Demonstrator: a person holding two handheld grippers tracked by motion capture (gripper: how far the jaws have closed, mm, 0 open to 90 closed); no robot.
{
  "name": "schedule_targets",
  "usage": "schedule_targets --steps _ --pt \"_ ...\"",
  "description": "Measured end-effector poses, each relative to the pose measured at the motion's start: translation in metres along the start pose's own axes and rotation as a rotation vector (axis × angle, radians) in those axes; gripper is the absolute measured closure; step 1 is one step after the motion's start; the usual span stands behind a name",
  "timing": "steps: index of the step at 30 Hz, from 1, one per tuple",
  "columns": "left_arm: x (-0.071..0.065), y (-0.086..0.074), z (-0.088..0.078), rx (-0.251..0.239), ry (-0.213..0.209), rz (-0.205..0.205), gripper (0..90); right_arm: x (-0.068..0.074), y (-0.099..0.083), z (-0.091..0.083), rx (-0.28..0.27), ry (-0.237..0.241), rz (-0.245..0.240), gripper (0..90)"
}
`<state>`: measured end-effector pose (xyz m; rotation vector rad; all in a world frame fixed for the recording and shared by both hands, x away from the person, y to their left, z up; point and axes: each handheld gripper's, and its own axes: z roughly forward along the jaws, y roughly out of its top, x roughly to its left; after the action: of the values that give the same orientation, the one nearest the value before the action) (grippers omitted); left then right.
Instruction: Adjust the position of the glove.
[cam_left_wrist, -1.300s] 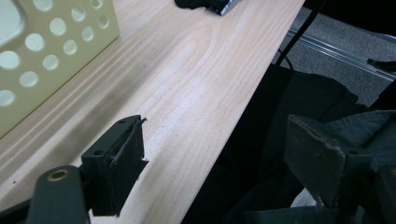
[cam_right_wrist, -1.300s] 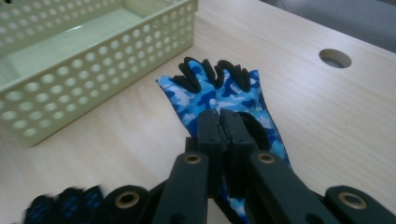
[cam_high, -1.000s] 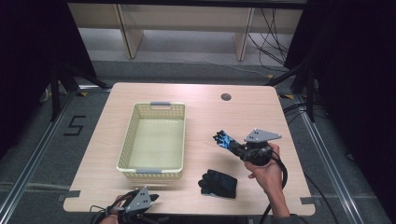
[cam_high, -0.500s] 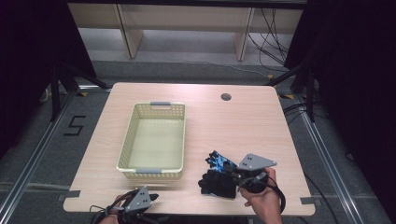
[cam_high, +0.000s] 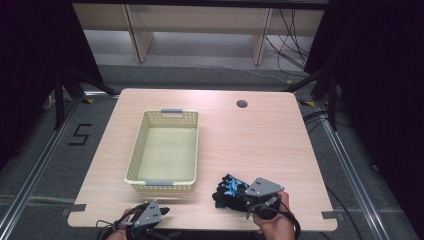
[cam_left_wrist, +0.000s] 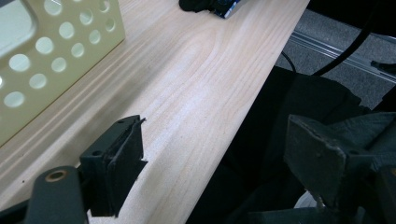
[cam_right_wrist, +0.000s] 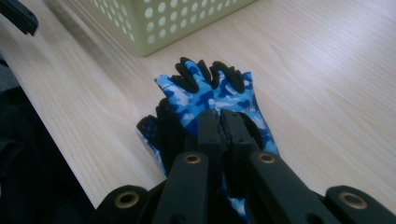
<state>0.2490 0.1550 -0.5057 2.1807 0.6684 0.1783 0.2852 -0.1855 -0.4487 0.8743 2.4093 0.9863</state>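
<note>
Blue camo glove (cam_right_wrist: 210, 100) with black fingertips lies on top of a second, dark glove (cam_high: 223, 197) at the near edge of the table (cam_high: 260, 145), just right of the basket's near right corner and apart from it. Right gripper (cam_right_wrist: 222, 135) has its jaws pressed together on the cuff end of the blue camo glove, fabric pinched between them; whether the dark glove underneath is caught too cannot be told. In the high view that gripper (cam_high: 250, 197) sits low over the pile. Judgement: the step is either laying this glove on its mate or lifting it off; whichever, keep the pinch on the cuff only, move straight up or down, and watch that the lower glove does not drag toward the table edge. Left gripper (cam_left_wrist: 215, 163) is wide open with nothing between the jaws, hanging at the near table edge, half over the drop, well apart from the gloves; in the high view it (cam_high: 160, 212) sits below the basket. Cream perforated basket (cam_high: 165, 150) stands left of centre, upright, and looks empty.
</note>
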Motion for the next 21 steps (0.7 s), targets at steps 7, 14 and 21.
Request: schedule_targets --steps 7,14,21 --pt "0.0 0.0 0.0 0.003 -0.001 0.002 19.5 0.01 -0.005 0.01 0.04 0.022 -0.024 88.4" --pt "0.0 0.0 0.0 0.005 0.001 0.008 19.5 0.016 -0.007 0.017 0.071 0.035 -0.033 88.4" --pt "0.0 0.0 0.0 0.004 0.0 0.009 19.5 0.021 -0.008 0.024 0.094 0.041 -0.05 88.2"
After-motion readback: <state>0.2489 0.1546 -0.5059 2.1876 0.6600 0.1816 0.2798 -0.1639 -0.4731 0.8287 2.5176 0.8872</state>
